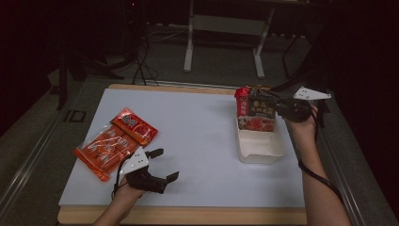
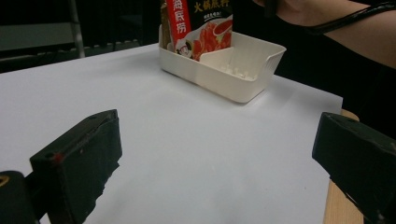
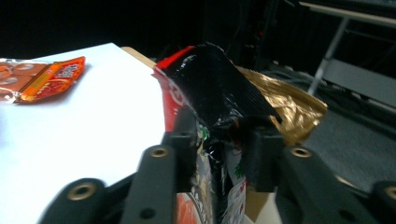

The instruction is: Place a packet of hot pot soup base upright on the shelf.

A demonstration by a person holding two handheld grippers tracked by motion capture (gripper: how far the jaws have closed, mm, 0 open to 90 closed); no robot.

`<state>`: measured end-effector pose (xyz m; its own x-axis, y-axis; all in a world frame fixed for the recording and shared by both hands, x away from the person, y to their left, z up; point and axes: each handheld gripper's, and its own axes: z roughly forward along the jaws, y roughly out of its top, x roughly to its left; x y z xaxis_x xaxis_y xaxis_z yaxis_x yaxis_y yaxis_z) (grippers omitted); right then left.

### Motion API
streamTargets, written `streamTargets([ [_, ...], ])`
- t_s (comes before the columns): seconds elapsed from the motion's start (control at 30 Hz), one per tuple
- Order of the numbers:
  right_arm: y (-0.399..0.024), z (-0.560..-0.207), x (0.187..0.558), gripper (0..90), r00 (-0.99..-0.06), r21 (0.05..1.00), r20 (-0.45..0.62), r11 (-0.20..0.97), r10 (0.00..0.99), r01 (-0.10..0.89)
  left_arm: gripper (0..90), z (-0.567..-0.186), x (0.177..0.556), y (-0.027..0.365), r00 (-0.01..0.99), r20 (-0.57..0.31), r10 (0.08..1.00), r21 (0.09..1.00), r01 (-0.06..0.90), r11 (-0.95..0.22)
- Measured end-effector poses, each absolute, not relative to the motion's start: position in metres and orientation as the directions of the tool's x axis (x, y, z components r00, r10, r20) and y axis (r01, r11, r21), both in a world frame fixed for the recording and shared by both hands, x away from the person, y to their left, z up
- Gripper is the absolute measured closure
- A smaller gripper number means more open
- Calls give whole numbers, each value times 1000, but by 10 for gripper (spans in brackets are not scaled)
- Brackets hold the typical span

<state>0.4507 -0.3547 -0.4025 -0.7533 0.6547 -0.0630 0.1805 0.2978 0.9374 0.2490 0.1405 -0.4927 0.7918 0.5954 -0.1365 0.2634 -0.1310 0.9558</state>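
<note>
A black and red hot-pot seasoning packet [image 1: 254, 110] stands upright in the far end of a white plastic bin [image 1: 261, 148] at the table's right. My right gripper [image 1: 276, 104] reaches in from the right and is shut on the packet's upper edge. In the right gripper view the crumpled black top of the packet [image 3: 210, 88] sits pinched between the jaws of that gripper [image 3: 219, 140], with a gold packet [image 3: 289, 107] just behind it. My left gripper [image 1: 165, 164] rests near the front left of the table, open with nothing between its fingers, and faces the bin [image 2: 233, 79].
Two orange-red snack packets [image 1: 134, 126] [image 1: 103, 150] lie at the table's left, beside the left gripper. The white table top [image 1: 197, 122] stretches bare between them and the bin. A metal table frame [image 1: 223, 28] stands on the floor beyond the far edge.
</note>
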Motion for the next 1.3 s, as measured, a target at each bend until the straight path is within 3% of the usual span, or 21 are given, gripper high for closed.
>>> streamTargets([
  [0.13, -352, -399, 448, 626, -736, 928, -62, 311, 675, 207, 21, -493, 250, 140, 792, -137, 595, 956, 263, -130],
  [0.17, -350, -396, 447, 549, -723, 921, -51, 312, 689, 232, 21, -493, 250, 140, 792, -137, 595, 955, 264, -132],
  [0.2, -349, -391, 444, 507, -716, 935, 19, 241, 698, 260, 21, -493, 249, 140, 792, -136, 594, 955, 265, -134],
  [0.3, -346, -381, 440, 464, -725, 944, 34, 216, 688, 249, 21, -493, 249, 140, 794, -141, 592, 955, 267, -132],
  [0.73, -326, -341, 410, 397, -738, 961, -8, 210, 674, 181, 22, -485, 247, 142, 797, -133, 589, 963, 245, -115],
  [0.87, -319, -331, 395, 321, -753, 970, -13, 193, 658, 151, 22, -483, 246, 145, 783, -161, 601, 962, 262, -83],
  [1.1, -299, -336, 372, 133, -774, 969, 9, 185, 634, 163, 22, -475, 245, 150, 770, -186, 610, 950, 299, -88],
  [1.3, -286, -350, 352, 136, -802, 982, 33, 130, 596, 137, 22, -467, 244, 157, 779, -125, 614, 956, 259, -135],
])
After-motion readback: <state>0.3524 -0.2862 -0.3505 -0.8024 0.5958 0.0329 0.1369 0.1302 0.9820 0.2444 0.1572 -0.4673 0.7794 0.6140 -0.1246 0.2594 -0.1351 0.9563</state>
